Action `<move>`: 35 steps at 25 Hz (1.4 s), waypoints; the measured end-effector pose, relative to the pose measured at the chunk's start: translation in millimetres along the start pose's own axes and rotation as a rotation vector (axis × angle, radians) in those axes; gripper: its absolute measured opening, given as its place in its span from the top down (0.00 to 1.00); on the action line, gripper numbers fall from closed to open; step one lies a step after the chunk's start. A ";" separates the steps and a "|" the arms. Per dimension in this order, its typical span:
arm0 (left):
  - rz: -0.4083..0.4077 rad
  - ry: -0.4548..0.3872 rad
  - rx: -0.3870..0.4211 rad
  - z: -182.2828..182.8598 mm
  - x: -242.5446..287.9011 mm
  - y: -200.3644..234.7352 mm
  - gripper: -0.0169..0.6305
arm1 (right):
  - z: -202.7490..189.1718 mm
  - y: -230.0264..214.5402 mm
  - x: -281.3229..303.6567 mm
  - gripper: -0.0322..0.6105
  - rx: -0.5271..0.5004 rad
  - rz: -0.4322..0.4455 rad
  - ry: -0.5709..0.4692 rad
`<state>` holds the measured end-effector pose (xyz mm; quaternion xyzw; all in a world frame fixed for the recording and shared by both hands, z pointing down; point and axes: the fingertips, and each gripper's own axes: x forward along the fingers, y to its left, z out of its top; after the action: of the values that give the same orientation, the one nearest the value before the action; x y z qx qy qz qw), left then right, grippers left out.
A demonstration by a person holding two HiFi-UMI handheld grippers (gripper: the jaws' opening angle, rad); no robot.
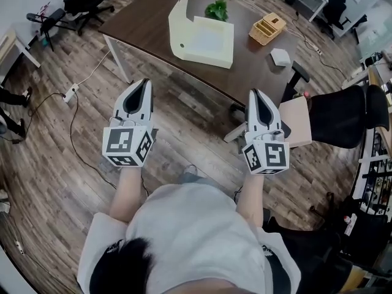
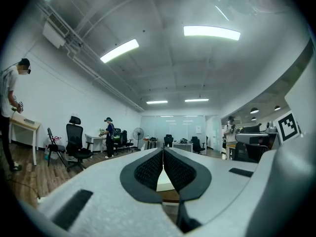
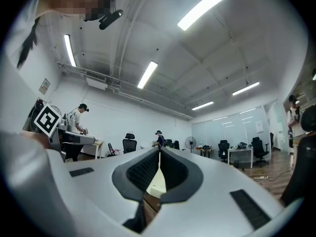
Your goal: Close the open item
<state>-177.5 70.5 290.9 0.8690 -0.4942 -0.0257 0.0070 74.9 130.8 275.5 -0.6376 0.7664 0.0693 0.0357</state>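
An open cream box (image 1: 202, 38) stands on the dark wooden table (image 1: 141, 20), its lid flap (image 1: 179, 14) raised at the left. Both grippers hover over the floor short of the table's near edge, pointing toward it. My left gripper (image 1: 145, 81) is shut with nothing between its pads. My right gripper (image 1: 254, 92) is also shut and empty, close to the table's front right part. In the left gripper view the jaws (image 2: 163, 149) meet at the tips, with a sliver of the cream box (image 2: 165, 181) below them. The right gripper view shows the same for the jaws (image 3: 159, 151) and the box (image 3: 157, 181).
On the table behind the box are a green plant (image 1: 217, 9), a wicker basket (image 1: 267, 28) and a small white box (image 1: 280, 56). A black office chair (image 1: 343, 115) and a light wooden seat (image 1: 297, 121) stand at the right. A power strip (image 1: 70, 94) with cables lies on the floor at the left.
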 end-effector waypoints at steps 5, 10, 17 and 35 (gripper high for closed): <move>0.011 -0.009 -0.001 1.8 39.4 0.8 0.96 | -6.1 -23.1 30.9 0.93 0.001 0.020 0.003; 0.014 -0.001 0.004 -5.9 66.3 -5.0 0.96 | -17.8 -41.3 49.7 0.93 0.008 0.037 0.013; 0.006 0.035 -0.004 -18.0 101.3 2.3 0.96 | -35.8 -56.0 77.4 0.93 0.029 0.037 0.047; -0.066 0.041 -0.015 -23.7 267.7 88.6 0.96 | -62.7 -96.2 239.6 0.93 0.025 -0.054 0.053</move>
<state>-115.7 -205.1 307.8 0.8851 -0.4647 -0.0119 0.0225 127.3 -128.8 297.3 -0.6593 0.7503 0.0419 0.0251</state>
